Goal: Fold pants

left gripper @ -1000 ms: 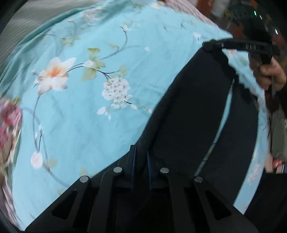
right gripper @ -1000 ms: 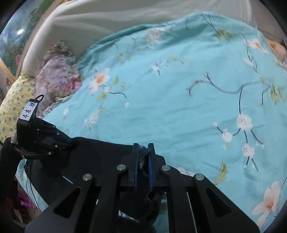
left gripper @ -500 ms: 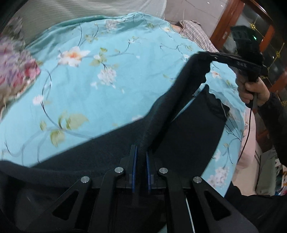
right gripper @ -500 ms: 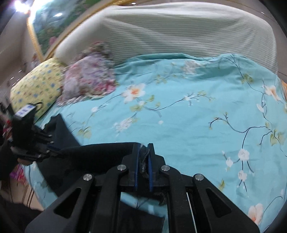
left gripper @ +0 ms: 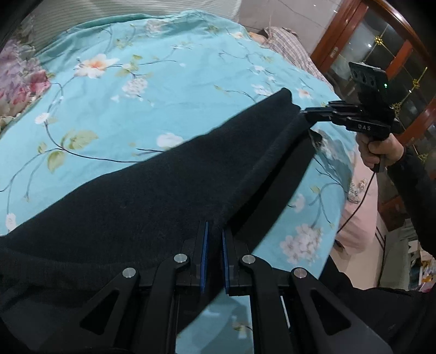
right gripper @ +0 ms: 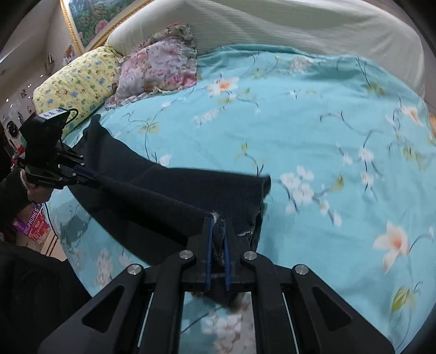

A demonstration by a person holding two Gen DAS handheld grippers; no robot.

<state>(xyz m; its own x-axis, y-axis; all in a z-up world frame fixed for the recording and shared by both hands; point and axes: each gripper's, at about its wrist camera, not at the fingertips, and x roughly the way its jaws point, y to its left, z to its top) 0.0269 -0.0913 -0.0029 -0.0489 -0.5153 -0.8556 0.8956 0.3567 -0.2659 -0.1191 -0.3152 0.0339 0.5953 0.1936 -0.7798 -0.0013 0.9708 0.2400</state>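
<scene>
Dark navy pants (left gripper: 163,190) hang stretched above a turquoise floral bedspread (left gripper: 163,89). My left gripper (left gripper: 214,231) is shut on one end of the cloth's taut edge. At the far end, in the left wrist view, my right gripper (left gripper: 302,110) pinches the other corner. In the right wrist view the right gripper (right gripper: 217,220) is shut on a bunched corner of the pants (right gripper: 169,196), with pale lining showing. The left gripper (right gripper: 95,178) grips the opposite end at the left. A second layer of the pants hangs below the taut edge.
A yellow pillow (right gripper: 79,81) and a pink floral pillow (right gripper: 160,68) lie at the head of the bed against a pale headboard (right gripper: 272,24). A plaid garment (left gripper: 288,43) lies at the bed's far side. A wooden glass-door cabinet (left gripper: 381,62) stands beyond the bed.
Both grippers have carried the pants farther over the bed and rolled, and the cloth now spreads wider between them. More of the pillows and the cabinet has come into view.
</scene>
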